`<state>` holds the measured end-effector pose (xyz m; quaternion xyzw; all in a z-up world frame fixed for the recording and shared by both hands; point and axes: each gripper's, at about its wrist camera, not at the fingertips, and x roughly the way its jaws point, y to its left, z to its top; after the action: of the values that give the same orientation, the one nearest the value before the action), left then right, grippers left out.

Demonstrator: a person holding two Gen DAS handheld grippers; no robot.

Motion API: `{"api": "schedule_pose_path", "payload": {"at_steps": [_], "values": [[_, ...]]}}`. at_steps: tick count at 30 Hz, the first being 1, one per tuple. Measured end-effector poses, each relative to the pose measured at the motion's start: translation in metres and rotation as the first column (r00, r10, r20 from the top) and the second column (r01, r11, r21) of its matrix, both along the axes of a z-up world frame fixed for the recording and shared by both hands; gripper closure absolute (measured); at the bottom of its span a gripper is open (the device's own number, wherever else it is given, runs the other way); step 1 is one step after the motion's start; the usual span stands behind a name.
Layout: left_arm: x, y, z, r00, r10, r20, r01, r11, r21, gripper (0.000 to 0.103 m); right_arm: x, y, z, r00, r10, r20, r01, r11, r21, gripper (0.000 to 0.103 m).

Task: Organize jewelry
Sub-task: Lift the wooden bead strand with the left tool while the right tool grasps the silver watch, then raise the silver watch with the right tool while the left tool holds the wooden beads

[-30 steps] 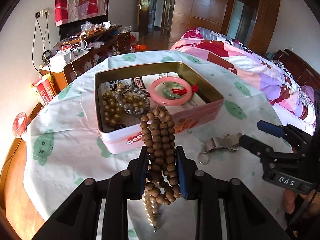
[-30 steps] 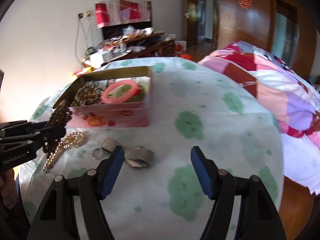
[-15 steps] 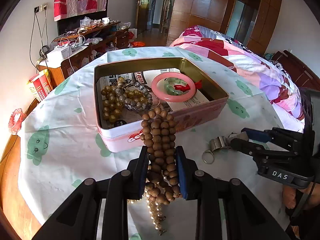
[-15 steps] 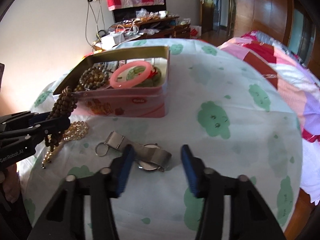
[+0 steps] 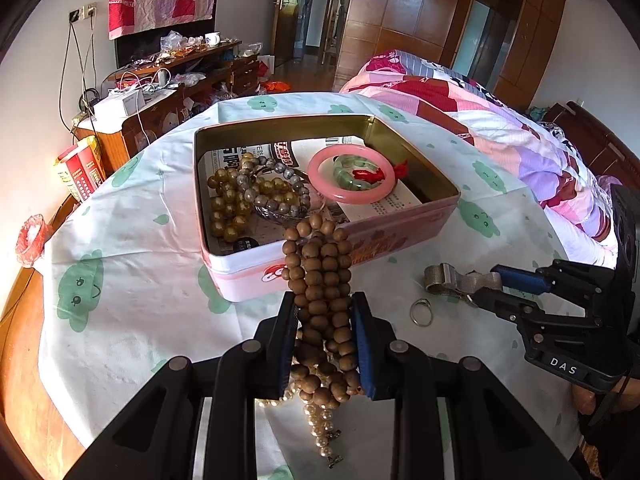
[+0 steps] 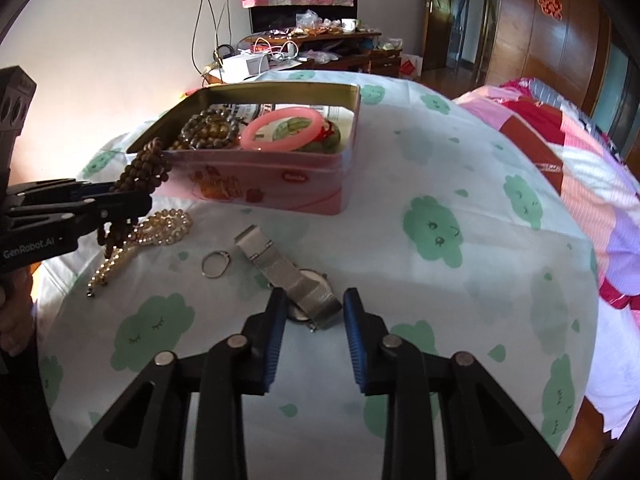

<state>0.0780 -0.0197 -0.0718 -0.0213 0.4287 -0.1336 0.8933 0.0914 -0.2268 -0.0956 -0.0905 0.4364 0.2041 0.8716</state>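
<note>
On the desk (image 6: 480, 184), the right tool (image 6: 315, 312) is closing around a mesh-strap watch (image 6: 296, 280); the left tool (image 5: 324, 336) clenches wooden beads (image 5: 320, 272). Next: the tin (image 6: 280, 192), at eleven o'clock.

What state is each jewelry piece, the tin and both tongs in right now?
Tin: open, no lid.
Pink bangle: inside the tin.
Brown bead strand: clamped, hanging.
Left tongs: shut on the brown bead strand.
Pearl strand: lying on the cloth.
Ring: on the cloth, loose.
Watch: on the cloth, between the pads.
Right tongs: closing, not yet gripping.
</note>
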Motion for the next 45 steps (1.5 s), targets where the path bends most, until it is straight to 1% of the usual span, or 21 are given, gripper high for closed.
{"api": "schedule_pose_path", "payload": {"at_steps": [3,5,7,10,13,28,38,45], "values": [[-0.001,-0.001,-0.001,1.000,-0.004,-0.003,0.004,1.000,0.004,0.076,0.002,0.002,-0.001,1.000,0.014,0.009,-0.014,1.000,0.000,0.071],[-0.003,-0.002,-0.001,1.000,-0.008,0.000,0.008,1.000,0.003,0.076,-0.001,0.004,0.000,0.999,0.031,0.019,-0.031,0.999,-0.014,0.076],[-0.004,-0.004,0.000,1.000,-0.016,0.009,0.016,1.000,0.009,0.076,-0.006,0.005,0.002,0.998,0.047,0.032,-0.047,0.999,-0.013,0.078],[-0.004,-0.006,-0.002,1.000,-0.026,0.001,0.026,1.000,0.003,0.076,-0.011,0.007,0.001,0.998,0.060,0.035,-0.060,0.998,-0.007,0.079],[-0.004,-0.007,-0.005,1.000,-0.025,-0.008,0.025,1.000,0.006,0.076,-0.013,0.010,0.000,0.997,0.061,0.042,-0.061,0.998,-0.016,0.079],[-0.006,-0.005,-0.007,1.000,-0.025,-0.014,0.025,1.000,0.005,0.076,-0.013,0.010,-0.001,0.998,0.046,0.041,-0.046,0.999,0.011,0.079],[-0.007,-0.007,-0.005,1.000,-0.027,-0.007,0.027,1.000,0.008,0.076,-0.014,0.010,0.000,0.998,0.045,0.053,-0.045,0.999,0.007,0.080],[-0.008,-0.007,-0.003,1.000,-0.023,-0.001,0.023,1.000,0.008,0.076,-0.014,0.007,0.003,0.997,0.039,0.068,-0.041,0.999,0.028,0.081]]}}
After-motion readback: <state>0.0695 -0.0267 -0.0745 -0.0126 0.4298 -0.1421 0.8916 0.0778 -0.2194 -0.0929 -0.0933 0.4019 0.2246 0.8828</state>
